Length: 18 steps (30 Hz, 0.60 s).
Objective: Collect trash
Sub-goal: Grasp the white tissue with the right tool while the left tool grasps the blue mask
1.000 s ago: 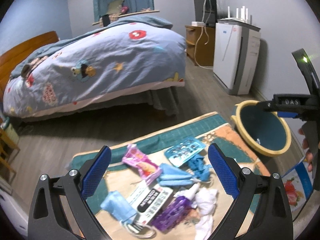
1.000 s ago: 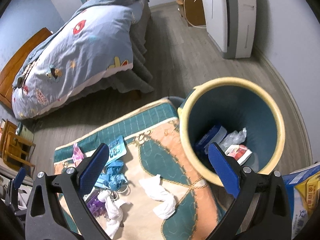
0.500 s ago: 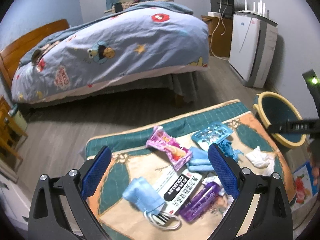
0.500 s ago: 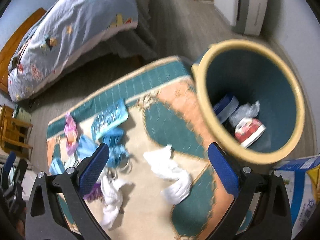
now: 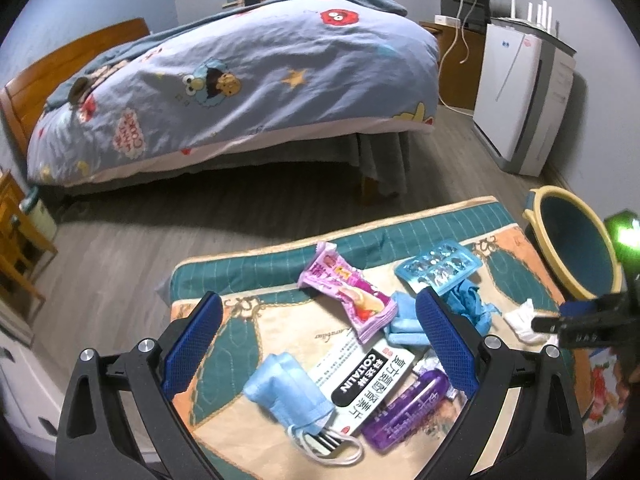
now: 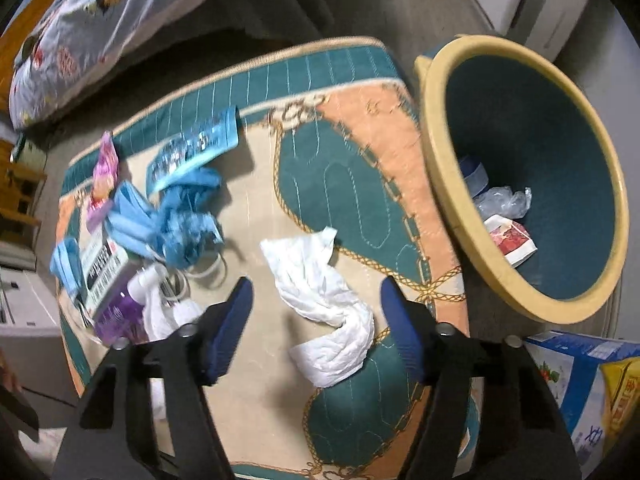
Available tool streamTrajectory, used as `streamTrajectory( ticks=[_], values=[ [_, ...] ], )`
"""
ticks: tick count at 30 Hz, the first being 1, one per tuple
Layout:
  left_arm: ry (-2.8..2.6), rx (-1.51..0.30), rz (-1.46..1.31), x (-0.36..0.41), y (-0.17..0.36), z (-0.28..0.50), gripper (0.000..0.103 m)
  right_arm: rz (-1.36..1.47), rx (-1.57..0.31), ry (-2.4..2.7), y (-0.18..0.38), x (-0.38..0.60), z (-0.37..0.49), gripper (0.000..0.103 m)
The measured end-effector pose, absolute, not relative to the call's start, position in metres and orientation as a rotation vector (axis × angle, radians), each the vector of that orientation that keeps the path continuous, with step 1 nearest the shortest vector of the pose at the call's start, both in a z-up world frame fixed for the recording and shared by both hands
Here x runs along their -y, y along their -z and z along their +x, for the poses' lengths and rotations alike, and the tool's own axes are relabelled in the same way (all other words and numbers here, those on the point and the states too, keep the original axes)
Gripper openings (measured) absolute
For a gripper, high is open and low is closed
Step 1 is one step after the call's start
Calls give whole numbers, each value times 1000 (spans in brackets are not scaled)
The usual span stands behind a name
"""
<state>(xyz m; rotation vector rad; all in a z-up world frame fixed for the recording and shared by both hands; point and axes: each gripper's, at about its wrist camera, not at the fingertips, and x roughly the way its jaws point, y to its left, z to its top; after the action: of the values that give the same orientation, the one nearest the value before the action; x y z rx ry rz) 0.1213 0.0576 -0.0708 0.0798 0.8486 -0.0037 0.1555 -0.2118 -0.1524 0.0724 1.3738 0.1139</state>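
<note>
The crumpled white tissue [image 6: 324, 300] is bracketed by the right gripper [image 6: 316, 320], its jaws just narrowed, not yet touching; closing, then lifting binward, is needed.

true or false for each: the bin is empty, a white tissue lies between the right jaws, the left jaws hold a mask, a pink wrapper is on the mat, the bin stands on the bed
1. The bin is empty. False: it holds some trash already.
2. A white tissue lies between the jaws of the right gripper. True; the jaws have just been closing, pads not yet touching it.
3. The left gripper holds a blue mask. False: its jaws are open above the mask.
4. A pink wrapper lies on the mat. True.
5. The bin stands on the bed. False: it is on the floor beside the mat.
</note>
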Motion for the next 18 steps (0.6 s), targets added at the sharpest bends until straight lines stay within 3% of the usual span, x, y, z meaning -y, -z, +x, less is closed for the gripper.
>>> streamTrajectory(
  ticks=[9, 12, 18],
  values=[
    [-45, -867, 50, -73, 75, 129, 96, -48, -1462, -134, 178, 205, 158, 34],
    [-96, -895, 8, -89, 80, 132, 96, -31, -1441, -157, 174, 207, 160, 13],
    [-162, -1006, -34, -107, 106, 136, 96, 72, -1330, -186, 148, 216, 168, 12]
  ],
)
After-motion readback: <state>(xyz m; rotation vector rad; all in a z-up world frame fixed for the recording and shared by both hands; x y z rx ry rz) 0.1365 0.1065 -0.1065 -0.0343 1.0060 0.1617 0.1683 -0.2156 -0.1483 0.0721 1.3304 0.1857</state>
